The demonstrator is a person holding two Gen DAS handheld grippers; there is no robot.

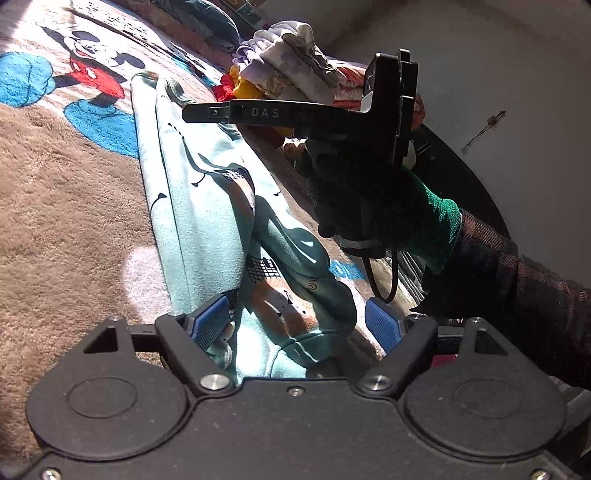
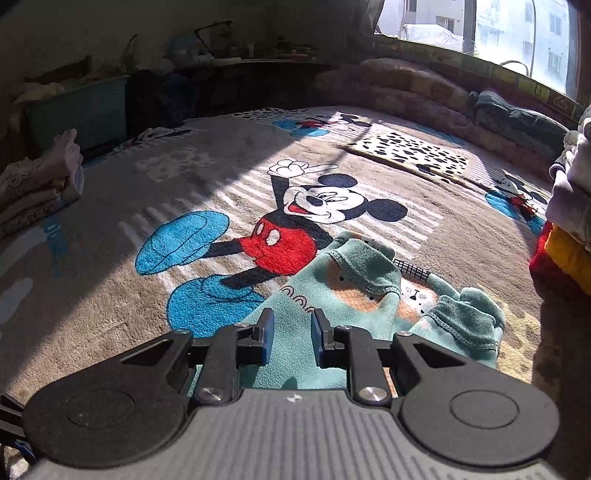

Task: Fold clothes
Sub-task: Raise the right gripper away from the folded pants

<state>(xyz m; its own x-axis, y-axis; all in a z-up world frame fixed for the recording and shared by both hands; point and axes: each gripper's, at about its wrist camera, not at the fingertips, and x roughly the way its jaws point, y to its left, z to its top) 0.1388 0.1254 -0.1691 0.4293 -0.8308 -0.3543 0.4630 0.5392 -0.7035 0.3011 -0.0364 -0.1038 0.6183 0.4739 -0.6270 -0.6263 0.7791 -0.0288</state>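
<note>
Left wrist view: teal printed garment (image 1: pixel 207 221) lies creased beneath the wide-open, empty left gripper (image 1: pixel 295 325); right gripper (image 2: pixel 291 330) hovers narrowly parted, empty.

Garment (image 2: pixel 354 295) on blanket (image 2: pixel 147 302), clothes pile (image 1: pixel 295 62) beyond.

Plush brown blanket (image 2: pixel 110 295), printed with a cartoon mouse (image 2: pixel 306 221) in red shorts. Spotted black-and-white patch (image 2: pixel 410 151) beyond it. Teal bin (image 2: pixel 81 110) at far left edge. Window (image 2: pixel 480 33) upper right, sunlit buildings outside. White wall (image 1: pixel 517 55).
</note>
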